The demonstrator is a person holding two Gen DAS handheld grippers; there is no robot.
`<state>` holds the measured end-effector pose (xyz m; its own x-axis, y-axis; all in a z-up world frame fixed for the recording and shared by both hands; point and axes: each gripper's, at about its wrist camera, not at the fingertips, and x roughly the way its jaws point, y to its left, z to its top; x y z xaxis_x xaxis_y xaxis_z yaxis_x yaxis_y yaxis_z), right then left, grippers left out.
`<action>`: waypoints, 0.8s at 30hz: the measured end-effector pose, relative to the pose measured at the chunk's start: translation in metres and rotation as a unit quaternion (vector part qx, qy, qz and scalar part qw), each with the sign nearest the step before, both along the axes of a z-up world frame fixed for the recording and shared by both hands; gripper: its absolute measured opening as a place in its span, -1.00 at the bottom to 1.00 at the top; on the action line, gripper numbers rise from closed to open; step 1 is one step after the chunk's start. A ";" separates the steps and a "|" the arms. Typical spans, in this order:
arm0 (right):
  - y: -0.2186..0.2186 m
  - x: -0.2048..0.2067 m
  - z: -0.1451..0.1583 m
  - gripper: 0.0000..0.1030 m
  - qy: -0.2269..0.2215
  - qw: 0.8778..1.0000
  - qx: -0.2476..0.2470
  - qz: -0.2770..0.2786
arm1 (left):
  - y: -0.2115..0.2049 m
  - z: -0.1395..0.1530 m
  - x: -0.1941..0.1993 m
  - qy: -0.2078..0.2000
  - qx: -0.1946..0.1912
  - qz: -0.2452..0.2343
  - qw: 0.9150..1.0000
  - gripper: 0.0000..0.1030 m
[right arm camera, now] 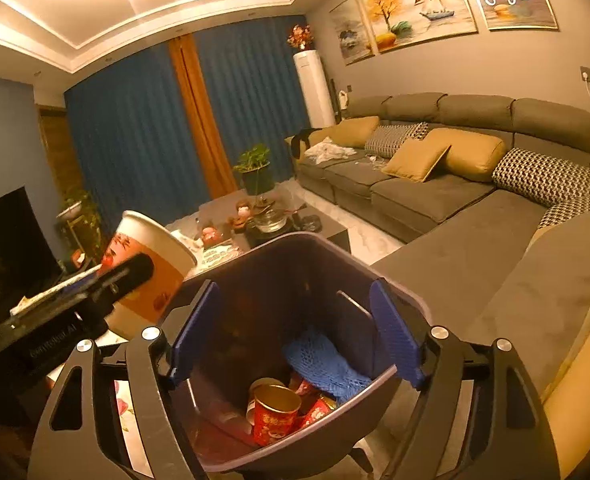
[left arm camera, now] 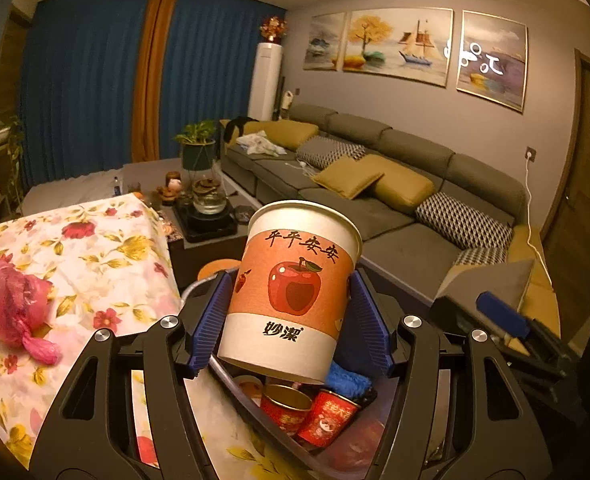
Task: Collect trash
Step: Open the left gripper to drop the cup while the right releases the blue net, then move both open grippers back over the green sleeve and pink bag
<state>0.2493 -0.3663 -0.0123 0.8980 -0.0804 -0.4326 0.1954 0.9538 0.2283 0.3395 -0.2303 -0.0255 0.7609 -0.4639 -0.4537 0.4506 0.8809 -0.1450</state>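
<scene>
Living room at night, grey sofa [left arm camera: 395, 184] along the wall and a floral-clothed table [left arm camera: 75, 248] at nine o'clock. Left claw [left arm camera: 291, 312] is clamped on a paper cup [left arm camera: 295, 292] tilted over the trash bin [right arm camera: 295, 248]; the right claw [right arm camera: 295, 340] stands apart, empty, over the bin's mouth. Released too early, that cup may clip the rim at six o'clock and bounce out.

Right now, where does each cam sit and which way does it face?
Left wrist: on the left gripper, looking forward at the paper cup it holds over the bin; its own fingers show.
Right wrist: on the right gripper, open, looking down into the bin; its fingers show.
Shared: cup, bin, sofa.
</scene>
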 end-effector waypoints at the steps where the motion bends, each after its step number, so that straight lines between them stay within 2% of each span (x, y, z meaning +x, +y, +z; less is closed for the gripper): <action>1: 0.001 -0.002 0.001 0.51 -0.002 1.000 -0.001 -0.002 | 0.000 -0.001 0.001 0.001 0.000 -0.001 1.000 0.19; 3: -0.001 -0.004 0.003 0.51 -0.006 1.000 -0.001 -0.006 | 0.000 -0.003 0.001 0.005 0.004 -0.005 1.000 0.25; 7: 0.000 -0.009 0.005 0.51 -0.010 1.000 0.000 -0.011 | 0.005 -0.005 -0.001 0.003 -0.001 -0.001 1.000 0.58; 14: 0.005 -0.014 0.008 0.51 -0.013 1.000 -0.006 -0.010 | 0.029 -0.003 -0.008 0.003 -0.006 0.023 1.000 0.67; 24: 0.044 -0.017 0.020 0.55 -0.015 0.999 -0.021 0.018 | 0.102 -0.001 -0.030 0.004 0.001 0.113 0.994 0.73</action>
